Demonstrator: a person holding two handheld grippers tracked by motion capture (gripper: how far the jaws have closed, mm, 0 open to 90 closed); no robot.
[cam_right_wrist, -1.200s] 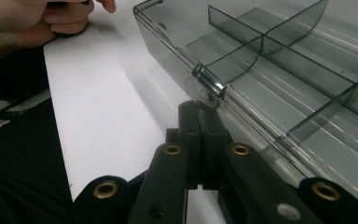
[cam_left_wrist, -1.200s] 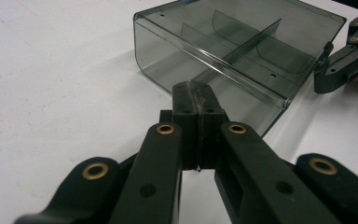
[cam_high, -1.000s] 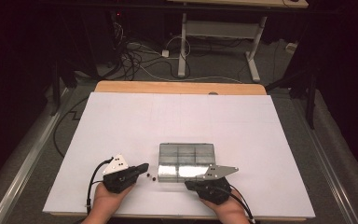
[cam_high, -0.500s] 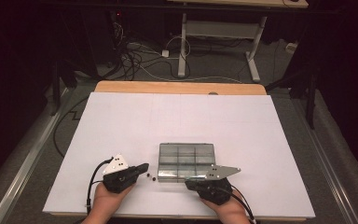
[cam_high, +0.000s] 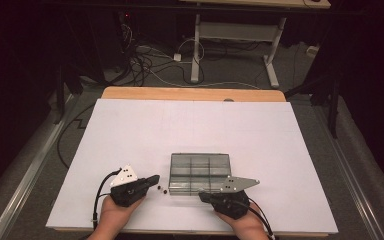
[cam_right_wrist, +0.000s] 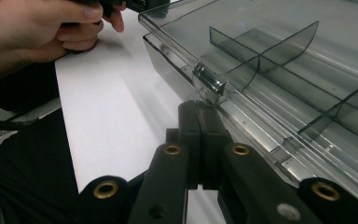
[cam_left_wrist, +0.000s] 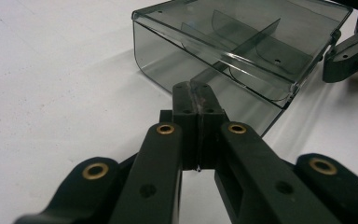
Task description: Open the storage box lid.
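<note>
With both hand-held grippers, left (cam_high: 156, 178) and right (cam_high: 203, 196), fully closed and empty, the clear compartment box (cam_high: 199, 171) just ahead may be pushed across the tabletop (cam_high: 130, 130) instead of grasped.

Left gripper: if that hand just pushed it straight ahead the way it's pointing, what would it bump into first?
Most likely the clear compartment box. The left gripper, jaws shut, aims at its near side wall, with white table between them.

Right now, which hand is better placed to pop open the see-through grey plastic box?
Probably the right. The shut right gripper sits just below the latch of the see-through grey plastic box; the shut left gripper faces a plain corner.
</note>
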